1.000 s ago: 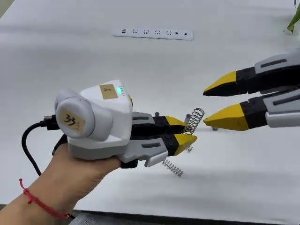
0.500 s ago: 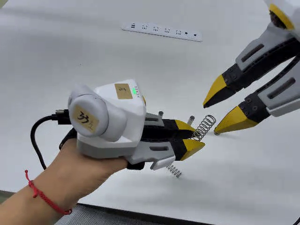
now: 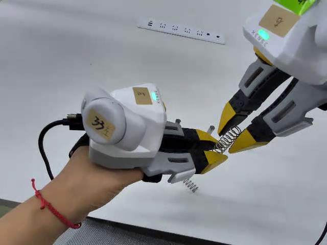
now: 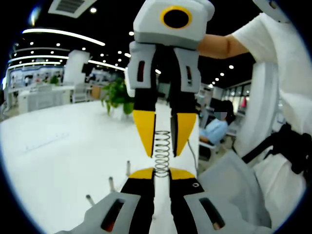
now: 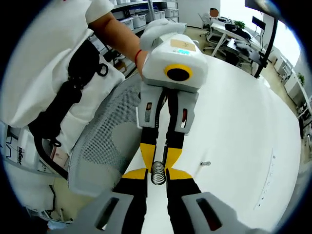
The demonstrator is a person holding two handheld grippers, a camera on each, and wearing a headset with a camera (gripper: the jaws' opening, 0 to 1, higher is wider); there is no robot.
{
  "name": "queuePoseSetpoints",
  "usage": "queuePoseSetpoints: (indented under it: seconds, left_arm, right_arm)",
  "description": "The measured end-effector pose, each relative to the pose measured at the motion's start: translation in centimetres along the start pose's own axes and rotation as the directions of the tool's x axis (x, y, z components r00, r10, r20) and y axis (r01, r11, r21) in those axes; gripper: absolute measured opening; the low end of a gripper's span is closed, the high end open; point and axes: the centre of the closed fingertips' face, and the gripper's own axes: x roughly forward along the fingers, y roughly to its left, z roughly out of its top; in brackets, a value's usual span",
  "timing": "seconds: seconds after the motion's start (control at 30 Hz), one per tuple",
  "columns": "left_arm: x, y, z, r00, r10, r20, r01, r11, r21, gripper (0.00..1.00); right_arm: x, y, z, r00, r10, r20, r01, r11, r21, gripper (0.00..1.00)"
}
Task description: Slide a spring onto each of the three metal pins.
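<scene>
My left gripper (image 3: pixel 216 148) is shut on the lower end of a steel spring (image 3: pixel 227 139), which sticks out past its yellow tips above the white table. My right gripper (image 3: pixel 230 137) comes down from the upper right and stands open, with one finger on each side of that spring. In the left gripper view the spring (image 4: pixel 162 148) rises from my left gripper (image 4: pixel 161 173) between the right gripper's fingers (image 4: pixel 145 129). Seen end-on, the spring (image 5: pixel 157 172) sits between the right gripper's own tips (image 5: pixel 157 174). Short metal pins (image 3: pixel 211 128) (image 4: pixel 111 183) stand on the table behind the left gripper.
A second spring (image 3: pixel 190 185) lies on the table under the left gripper. A white power strip (image 3: pixel 181 29) lies at the far side. A mesh chair back (image 5: pixel 102 146) and the person's body are close to the table's near edge. A plant (image 4: pixel 116 97) stands at the far end.
The right gripper has swung in from the right and tilted down, so its fingers now straddle the spring. The left gripper still holds the spring and has barely moved.
</scene>
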Motion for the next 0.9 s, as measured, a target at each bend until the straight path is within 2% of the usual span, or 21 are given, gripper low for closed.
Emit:
queuePoseSetpoints:
  seconds: [0.9]
  left_arm:
    - [0.01, -0.04, 0.05, 0.9999, -0.005, 0.011, 0.005, 1.000, -0.001, 0.10]
  right_arm:
    - [-0.27, -0.24, -0.58, 0.9995, 0.009, -0.030, -0.009, 1.000, -0.026, 0.12]
